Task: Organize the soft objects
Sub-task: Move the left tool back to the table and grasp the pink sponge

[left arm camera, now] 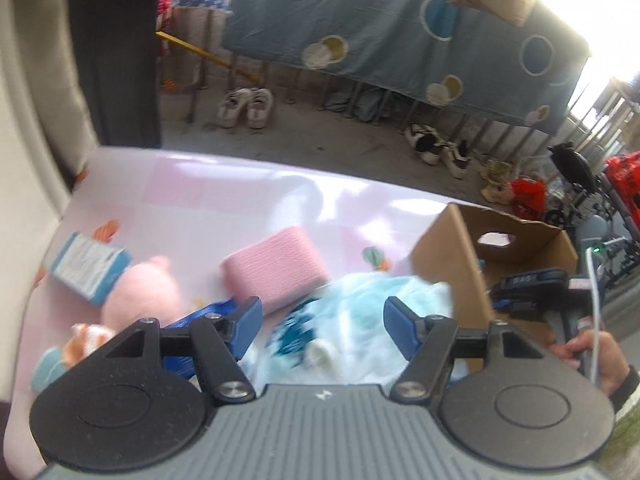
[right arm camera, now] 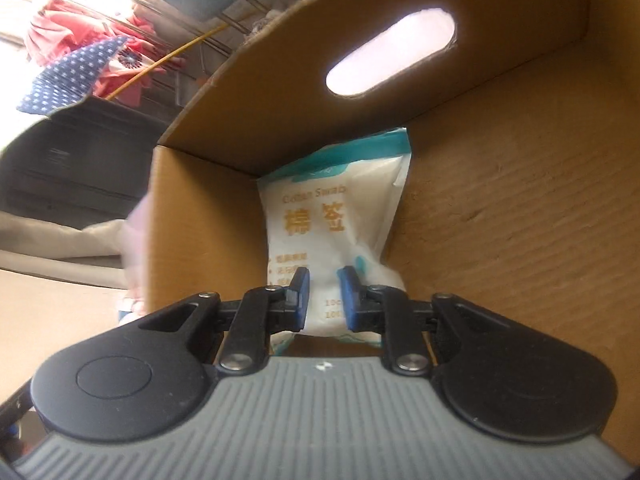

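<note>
Your left gripper (left arm camera: 322, 322) hangs w/ jaws wide apart, nothing pinched, over the pink mat (left arm camera: 200, 200); a fluffy blue-and-white plush (left arm camera: 360, 312) lies under the gap, not touched by either pad as far as the blur lets you tell. Count on the mat: 1 folded pink towel (left arm camera: 276, 270) just beyond the left finger, 1 pink plush toy (left arm camera: 140, 296) to its left, 1 light-blue pack w/ white label (left arm camera: 90, 268) touching that toy's far side, 1 dark-blue wrapper (left arm camera: 208, 316) partly hidden behind the left finger, and 1 small orange-and-white plush piece (left arm camera: 86, 342) at the near left edge; what it belongs to is unclear. 1 cardboard box (left arm camera: 452, 256) stands at the mat's right end, open on top, w/ your right hand (left arm camera: 600, 360) and its tool just beside it. Your right gripper (right arm camera: 323, 292) is down inside that box (right arm camera: 520, 220), jaws narrow and clamped on 1 white cotton swab bag (right arm camera: 332, 208), which stands upright in the far corner below the oval handle hole (right arm camera: 390, 52). Beyond the mat, on the floor: 2 pairs of shoes, white sneakers (left arm camera: 246, 108) and black-and-white sneakers (left arm camera: 436, 148).
</note>
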{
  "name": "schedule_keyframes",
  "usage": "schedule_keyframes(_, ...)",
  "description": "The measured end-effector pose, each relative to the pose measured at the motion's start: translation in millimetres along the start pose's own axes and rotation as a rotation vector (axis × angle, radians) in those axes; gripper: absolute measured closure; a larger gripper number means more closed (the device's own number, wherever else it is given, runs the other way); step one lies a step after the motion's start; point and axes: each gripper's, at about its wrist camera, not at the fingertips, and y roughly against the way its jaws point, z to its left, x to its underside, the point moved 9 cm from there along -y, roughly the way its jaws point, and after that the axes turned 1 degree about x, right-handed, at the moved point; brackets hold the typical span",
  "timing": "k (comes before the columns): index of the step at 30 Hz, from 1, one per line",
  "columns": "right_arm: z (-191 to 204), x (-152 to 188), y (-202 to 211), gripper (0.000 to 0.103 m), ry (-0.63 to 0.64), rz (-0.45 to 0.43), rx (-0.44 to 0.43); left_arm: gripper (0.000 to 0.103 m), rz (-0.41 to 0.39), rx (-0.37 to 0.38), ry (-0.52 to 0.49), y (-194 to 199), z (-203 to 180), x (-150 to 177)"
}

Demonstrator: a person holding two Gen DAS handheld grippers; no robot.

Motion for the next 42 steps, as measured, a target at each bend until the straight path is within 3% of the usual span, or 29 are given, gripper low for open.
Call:
schedule_keyframes(7,11.1,-3.5,14.3,0.085,0.017,-0.034,0.018,0.028,-0.03,-0.042,0.034,26.0,56.8,32.2)
schedule_keyframes(11,21.4,-7.7,20.2,0.085,0.028,-0.052,-0.019,0.019,-0.075,-0.072,0.024,39.3,70.4,48.5)
schedule_keyframes(16,17.2,-6.3,-1.6,0.088,0.045,-0.015,0.031,0.016,-0.098,-0.075,-0.002,44.4,71.7,64.2)
schedule_keyframes(22,21.4,-9.4,11.3,0.085,-0.006,-0.071,-0.028,0.013,-0.141,-0.069,-0.087,46.5,63.1,73.4)
schedule_keyframes(27,28.6,-14.3,56.6,0.083,-0.044,-0.152,-0.098,0.013,-0.178,-0.068,-0.133,48.1,54.6,70.7)
schedule_keyframes(33,107.2,-13.3,88.7,0.072,0.047,-0.156,-0.246,0.014,-0.214,-0.077,-0.209,37.9,42.9,58.5)
schedule_keyframes(38,188.9,0.5,60.4,0.058,0.159,-0.052,-0.324,0.016,-0.127,-0.019,-0.114,6.8,48.2,30.2)
schedule_keyframes(41,220.9,2.5,19.1,0.057,0.186,0.023,-0.307,0.018,0.036,0.046,-0.004,-32.5,52.2,11.0)
schedule_keyframes(42,228.0,1.8,3.7,0.057,0.182,0.048,-0.297,0.026,0.082,0.053,0.031,-44.8,54.3,5.4)
